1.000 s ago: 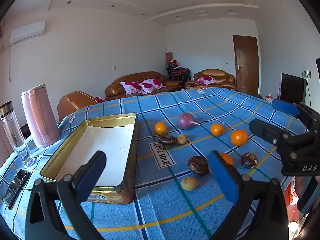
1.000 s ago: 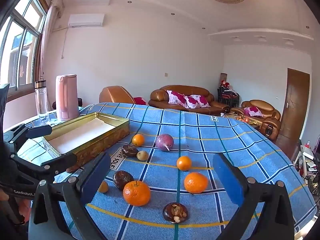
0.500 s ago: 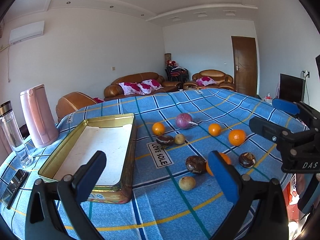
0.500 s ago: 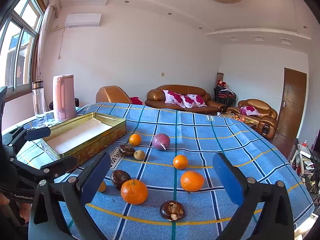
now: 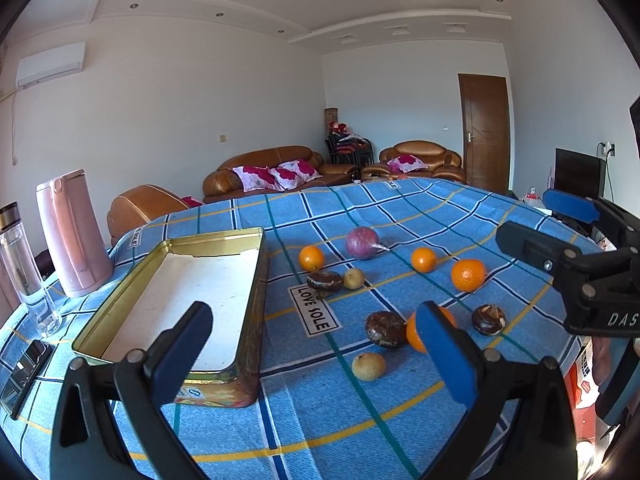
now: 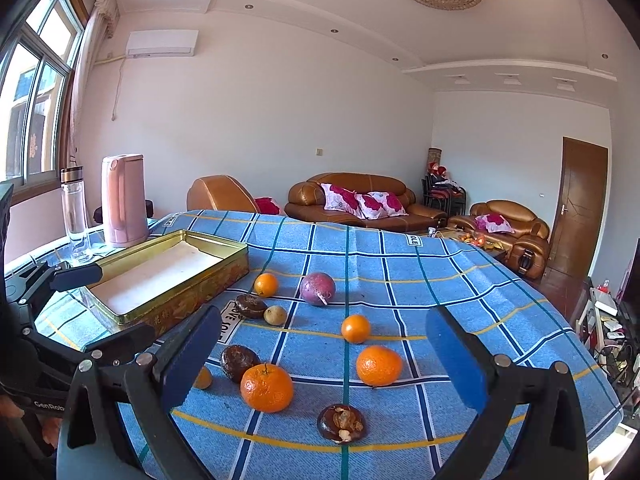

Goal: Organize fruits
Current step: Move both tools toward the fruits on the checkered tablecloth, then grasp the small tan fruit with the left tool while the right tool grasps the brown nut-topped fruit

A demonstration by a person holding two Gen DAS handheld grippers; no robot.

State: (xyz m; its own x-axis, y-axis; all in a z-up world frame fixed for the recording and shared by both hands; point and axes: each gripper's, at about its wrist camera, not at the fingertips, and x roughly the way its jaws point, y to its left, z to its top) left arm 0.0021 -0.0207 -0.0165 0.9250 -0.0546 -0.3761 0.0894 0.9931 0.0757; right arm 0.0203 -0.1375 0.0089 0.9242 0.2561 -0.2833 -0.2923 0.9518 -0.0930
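Several fruits lie loose on the blue checked tablecloth: oranges (image 6: 267,387) (image 6: 379,365) (image 6: 355,328) (image 6: 266,284), a purple round fruit (image 6: 317,288), dark brown fruits (image 6: 239,362) (image 6: 341,422) (image 6: 249,306) and small yellow ones (image 6: 275,315) (image 5: 368,366). An empty gold tin tray (image 5: 256,280) sits left of them. My left gripper (image 5: 316,350) is open and empty, above the table's near edge. My right gripper (image 6: 326,356) is open and empty, above the nearest oranges; it also shows at the right of the left wrist view (image 5: 560,228).
A pink kettle (image 5: 72,232), a clear bottle (image 5: 24,268) and a dark phone (image 5: 24,368) stand at the table's left edge. The table drops off at the front and right. Brown sofas (image 6: 360,200) line the far wall.
Both grippers have drawn back and up slightly, so the fruits sit a little farther and lower in view. Both stay open and empty.
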